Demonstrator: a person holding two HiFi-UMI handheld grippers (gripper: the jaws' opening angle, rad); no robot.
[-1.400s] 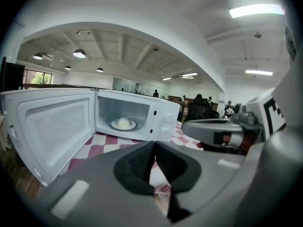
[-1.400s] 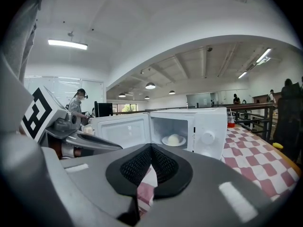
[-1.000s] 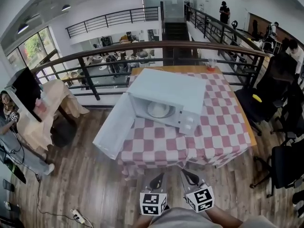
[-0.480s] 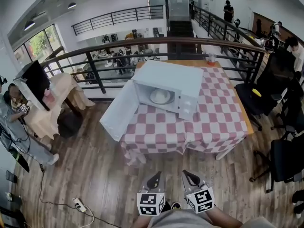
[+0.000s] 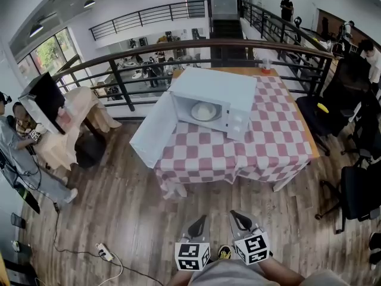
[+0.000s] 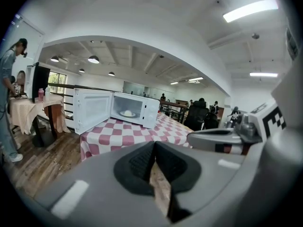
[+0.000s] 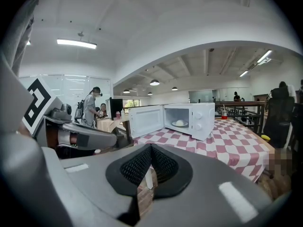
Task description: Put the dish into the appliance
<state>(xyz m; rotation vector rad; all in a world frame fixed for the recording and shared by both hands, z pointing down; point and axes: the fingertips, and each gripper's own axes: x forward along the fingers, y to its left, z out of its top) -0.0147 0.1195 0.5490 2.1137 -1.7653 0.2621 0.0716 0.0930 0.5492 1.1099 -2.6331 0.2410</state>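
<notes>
A white microwave point(image 5: 221, 93) sits on a checked table point(image 5: 271, 151) in the upper centre of the head view, its door point(image 5: 156, 131) swung wide open toward the left. The dish point(image 5: 203, 111), a pale plate with a white mound on it, lies inside the cavity, on the floor of the oven. Both grippers hang low at the bottom centre of the frame, over the wooden floor point(image 5: 119, 207) and well apart from the table. The left gripper point(image 5: 197, 225) has its jaws pressed together with nothing in them, and the right gripper point(image 5: 239, 218), just beside it, is likewise closed and empty. A dark railing point(image 5: 178, 47) runs behind the table, and a person point(image 5: 18, 154) stands at the left edge.
</notes>
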